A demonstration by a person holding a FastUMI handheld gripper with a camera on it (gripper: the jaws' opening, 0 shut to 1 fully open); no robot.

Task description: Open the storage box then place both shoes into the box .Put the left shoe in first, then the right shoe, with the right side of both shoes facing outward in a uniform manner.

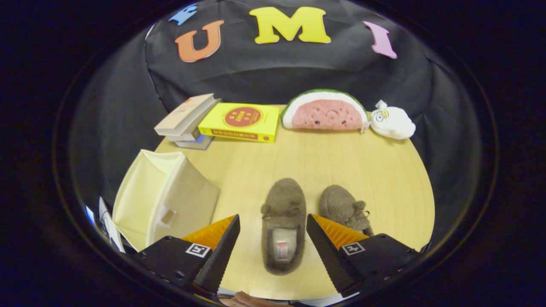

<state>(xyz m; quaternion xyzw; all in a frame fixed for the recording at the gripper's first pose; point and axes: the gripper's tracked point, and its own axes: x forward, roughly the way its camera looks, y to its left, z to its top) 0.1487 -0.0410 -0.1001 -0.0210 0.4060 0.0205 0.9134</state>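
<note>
wall: black cloth (277, 72) hung in soft folds behind and to both sides | tabletop (324, 162): pale wood grain, curved far edge meeting the cloth | light: even, from above, faint shadows

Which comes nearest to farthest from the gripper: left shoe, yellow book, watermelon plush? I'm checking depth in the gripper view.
1. Left shoe, between the open gripper's fingers.
2. Yellow book, beyond the fingers, near the wall.
3. Watermelon plush, beside the book; too close to call.
</note>
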